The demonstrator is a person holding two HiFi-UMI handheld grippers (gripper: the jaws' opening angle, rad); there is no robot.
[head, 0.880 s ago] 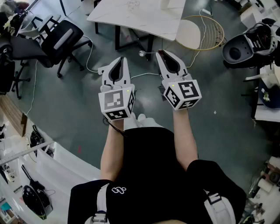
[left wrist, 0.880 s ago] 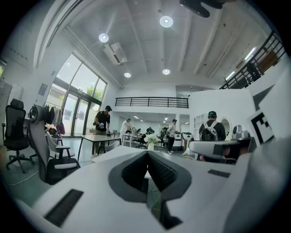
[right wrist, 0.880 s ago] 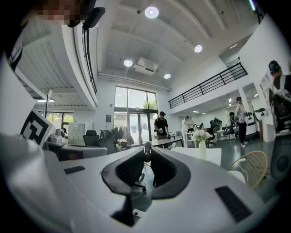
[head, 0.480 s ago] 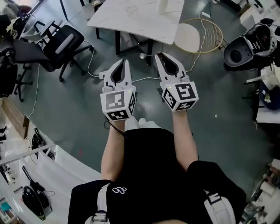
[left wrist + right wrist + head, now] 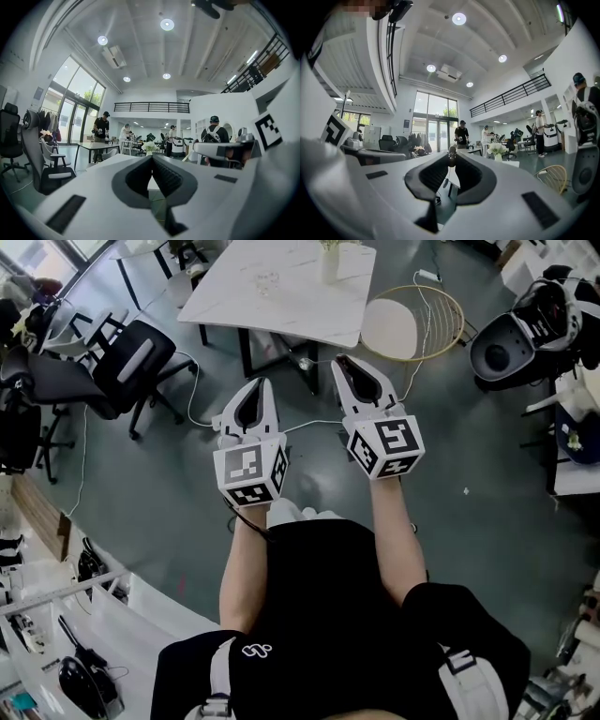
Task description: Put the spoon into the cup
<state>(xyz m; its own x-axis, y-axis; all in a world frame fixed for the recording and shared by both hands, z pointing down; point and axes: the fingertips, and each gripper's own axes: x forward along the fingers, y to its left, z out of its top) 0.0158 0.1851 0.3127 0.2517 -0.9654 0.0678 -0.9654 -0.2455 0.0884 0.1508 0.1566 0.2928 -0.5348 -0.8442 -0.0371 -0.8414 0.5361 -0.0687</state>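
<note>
Both grippers are held level over the grey floor, side by side, pointing toward a white marble table (image 5: 309,306). A clear glass cup (image 5: 267,280) stands on that table, well beyond both grippers. My right gripper (image 5: 340,362) is closed on a small dark thing (image 5: 451,154) that pokes up between its tips; it looks like the spoon's end, the rest hidden. My left gripper (image 5: 256,385) is shut with its tips (image 5: 151,158) meeting and nothing between them.
A white vase with flowers (image 5: 328,261) stands on the table near the cup. Black office chairs (image 5: 131,343) are to the left, a round wire-rimmed stool (image 5: 408,320) to the right of the table. Cables (image 5: 202,390) lie on the floor. People stand far off (image 5: 100,129).
The table, chairs and stool have slid nearer and lower in the head view as the person walks toward them. Both grippers keep their pose and closure.
</note>
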